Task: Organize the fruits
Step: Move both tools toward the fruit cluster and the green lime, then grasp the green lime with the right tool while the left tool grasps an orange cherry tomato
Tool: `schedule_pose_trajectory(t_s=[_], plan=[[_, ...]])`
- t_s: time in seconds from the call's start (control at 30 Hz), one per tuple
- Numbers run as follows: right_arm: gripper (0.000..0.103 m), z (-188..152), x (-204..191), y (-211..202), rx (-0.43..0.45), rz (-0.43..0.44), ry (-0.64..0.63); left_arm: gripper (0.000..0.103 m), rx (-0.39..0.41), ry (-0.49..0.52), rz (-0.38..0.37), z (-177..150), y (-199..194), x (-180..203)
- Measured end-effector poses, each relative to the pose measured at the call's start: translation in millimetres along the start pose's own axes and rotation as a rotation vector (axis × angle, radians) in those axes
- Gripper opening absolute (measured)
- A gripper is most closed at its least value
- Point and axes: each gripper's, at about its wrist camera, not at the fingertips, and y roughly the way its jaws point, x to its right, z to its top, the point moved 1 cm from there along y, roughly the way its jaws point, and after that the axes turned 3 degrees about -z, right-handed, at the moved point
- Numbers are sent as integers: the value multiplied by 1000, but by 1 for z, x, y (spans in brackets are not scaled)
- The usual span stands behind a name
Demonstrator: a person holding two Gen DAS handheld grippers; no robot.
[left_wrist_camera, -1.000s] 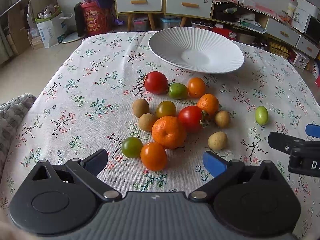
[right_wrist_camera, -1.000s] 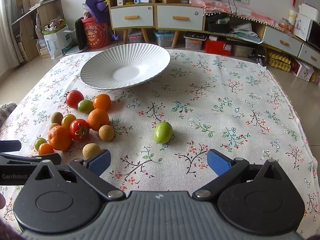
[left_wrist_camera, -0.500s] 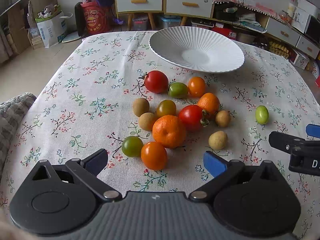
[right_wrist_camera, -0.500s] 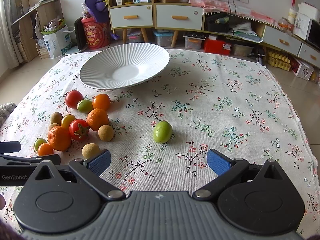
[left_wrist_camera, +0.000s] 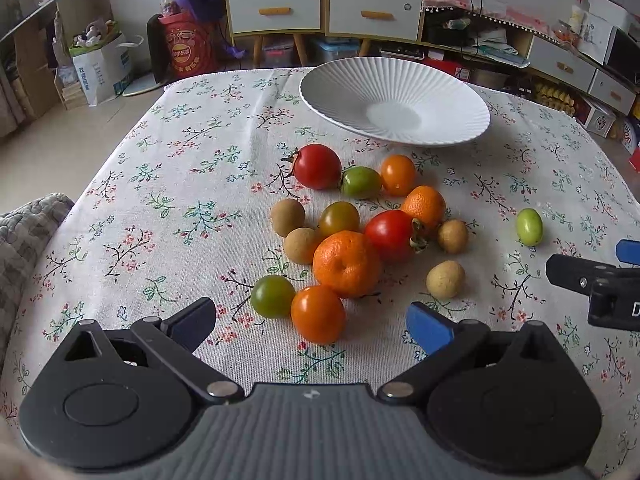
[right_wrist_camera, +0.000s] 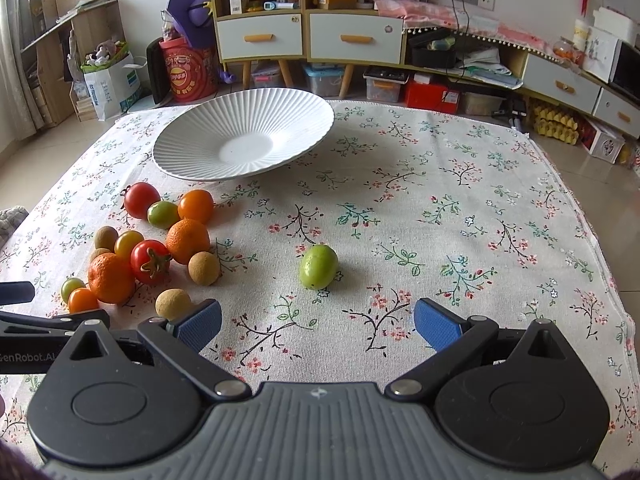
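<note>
Now | left gripper (left_wrist_camera: 310,322), right gripper (right_wrist_camera: 318,320) wide open, empty | risk: nudged green fruit (right_wrist_camera: 318,267) rolls away from far plate (right_wrist_camera: 192,152)

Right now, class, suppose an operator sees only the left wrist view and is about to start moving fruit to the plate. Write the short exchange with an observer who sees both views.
Operator: I only see the edge of the right gripper. Is it open?
Observer: Yes, its jaws stand wide apart and hold nothing.
Operator: Where does the lone green fruit sit relative to it?
Observer: Straight ahead on the cloth, roughly in line with the gap between its jaws and not touching them.
</note>
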Motion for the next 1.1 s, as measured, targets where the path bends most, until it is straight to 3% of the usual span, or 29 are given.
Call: schedule_pose_trajectory(t_s=[0.37, 0.67, 0.97, 1.1], plan=[[103, -10, 13, 16, -31, 10, 37, 99, 32, -3, -50, -13, 7, -16], [103, -22, 10, 30, -46, -22, -29, 99, 76, 14, -36, -32, 14, -21], [103, -25, 4, 37, 76, 13, -110, 99, 108, 10, -43, -38, 11, -24], [103, -16, 5, 40, 81, 33, -120, 94, 113, -4, -42, -38, 8, -26]])
